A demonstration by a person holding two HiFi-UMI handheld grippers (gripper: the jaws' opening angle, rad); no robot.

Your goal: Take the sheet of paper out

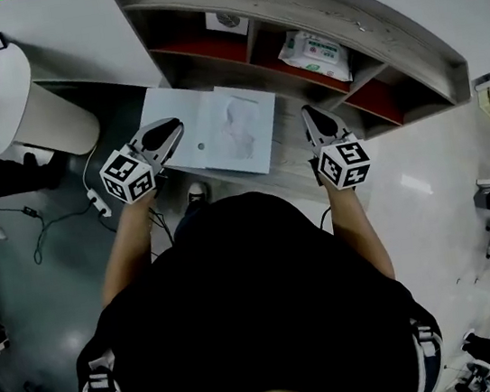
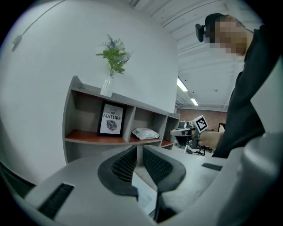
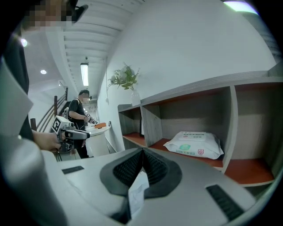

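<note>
The curved grey shelf unit (image 1: 405,48) fills the far side. The left gripper view shows three of its red-floored compartments. To its left stands one white rounded stand (image 1: 22,105). Dark floor with a loose cable (image 1: 48,220) lies to the near left, and pale floor lies to the right.

One sheet of paper (image 1: 217,131) hangs level in front of the shelf, outside every compartment, between the two grippers. It looks like two panels side by side, the right one with faint print. Its far edge is close to the shelf front and its near edge faces the person's body, with bare floor below.

The left gripper (image 1: 176,128) has its jaws pressed together on the sheet's left edge, and the paper shows between them in its own view. The right gripper (image 1: 307,113) is also clamped on white paper in its own view. From the head view its tip sits just right of the sheet's right edge, and contact cannot be read there.

On the shelf are one pack of wipes (image 1: 315,54) in the middle compartment, one framed print (image 2: 111,119) in the left compartment, and one vase (image 2: 107,86) of greenery on top.
</note>
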